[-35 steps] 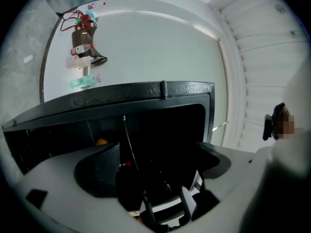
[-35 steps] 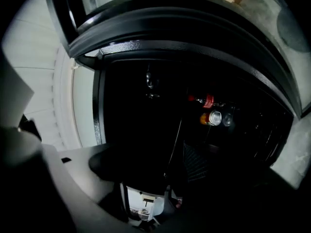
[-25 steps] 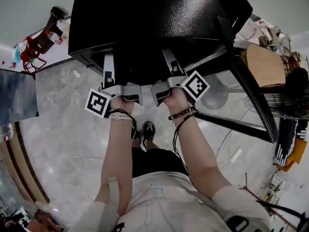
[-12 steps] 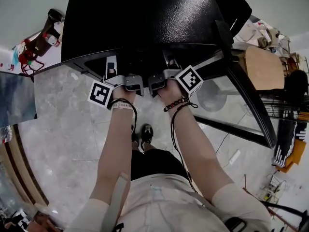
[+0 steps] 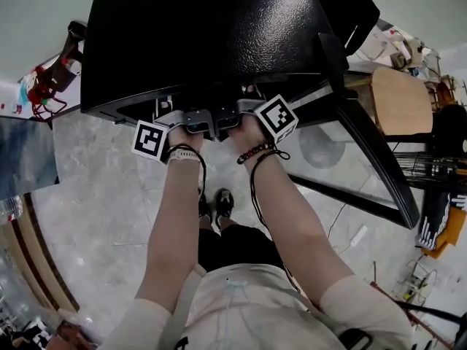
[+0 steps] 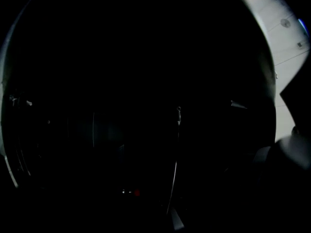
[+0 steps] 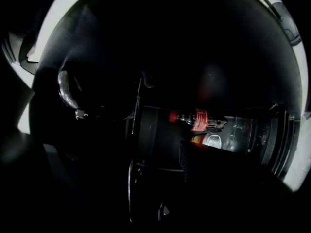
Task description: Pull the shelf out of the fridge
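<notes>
Head view, upper centre: the glossy black fridge overhangs the left hand-held gripper and right hand-held gripper, both reaching inside (whether their jaws are spread or pressed together cannot be told in the dark). The shelf sits unseen within. A red-capped bottle shows mid-frame in the right gripper view, and the open black-framed door stands at right.

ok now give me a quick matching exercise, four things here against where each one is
1 fridge
2 bead bracelet
3 red-capped bottle
4 shoes

a worn, standing on the grey floor
b round the right wrist
c black, at the top of the head view
d only in the right gripper view

Pairs: 1-c, 2-b, 3-d, 4-a
</notes>
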A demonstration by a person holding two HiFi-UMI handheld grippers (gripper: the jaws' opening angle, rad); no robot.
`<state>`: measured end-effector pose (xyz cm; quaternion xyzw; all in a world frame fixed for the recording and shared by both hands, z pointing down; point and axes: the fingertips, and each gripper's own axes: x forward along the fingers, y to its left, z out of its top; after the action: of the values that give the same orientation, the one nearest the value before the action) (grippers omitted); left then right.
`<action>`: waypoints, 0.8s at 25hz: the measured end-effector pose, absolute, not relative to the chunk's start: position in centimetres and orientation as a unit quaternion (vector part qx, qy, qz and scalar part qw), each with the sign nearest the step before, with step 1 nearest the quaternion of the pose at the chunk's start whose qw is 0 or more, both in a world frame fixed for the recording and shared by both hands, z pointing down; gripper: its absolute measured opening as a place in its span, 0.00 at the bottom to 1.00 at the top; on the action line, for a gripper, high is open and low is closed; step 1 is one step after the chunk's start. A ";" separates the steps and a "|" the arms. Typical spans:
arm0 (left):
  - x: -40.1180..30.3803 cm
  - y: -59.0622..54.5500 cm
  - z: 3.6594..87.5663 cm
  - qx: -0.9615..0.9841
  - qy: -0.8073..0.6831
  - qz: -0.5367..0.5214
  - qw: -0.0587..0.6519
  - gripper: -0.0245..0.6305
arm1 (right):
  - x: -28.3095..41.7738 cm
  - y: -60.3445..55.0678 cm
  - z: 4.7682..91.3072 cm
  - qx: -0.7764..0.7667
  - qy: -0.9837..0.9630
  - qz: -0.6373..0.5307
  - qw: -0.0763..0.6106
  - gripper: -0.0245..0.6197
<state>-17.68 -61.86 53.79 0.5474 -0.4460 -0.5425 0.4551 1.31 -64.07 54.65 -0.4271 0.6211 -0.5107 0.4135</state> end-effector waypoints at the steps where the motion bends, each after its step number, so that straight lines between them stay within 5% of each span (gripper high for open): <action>1: -17.6 -62.0 53.7 0.552 -0.445 -0.540 0.454 0.70 | 1.3 -64.2 54.6 -0.427 0.621 -0.510 0.414 0.55; 5: -17.9 -62.4 53.8 0.551 -0.458 -0.532 0.451 0.54 | 1.2 -64.2 54.2 -0.420 0.627 -0.505 0.419 0.40; 9: -18.1 -62.5 52.7 0.560 -0.453 -0.540 0.436 0.10 | 1.0 -64.2 53.1 -0.411 0.633 -0.501 0.423 0.12; 20: -18.0 -61.4 52.6 0.545 -0.450 -0.551 0.445 0.08 | 1.0 -63.3 52.9 -0.409 0.626 -0.511 0.424 0.10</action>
<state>-17.99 -61.41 52.65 0.5446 -0.4496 -0.5508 0.4449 1.04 -63.29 52.94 -0.4089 0.6265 -0.5108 0.4235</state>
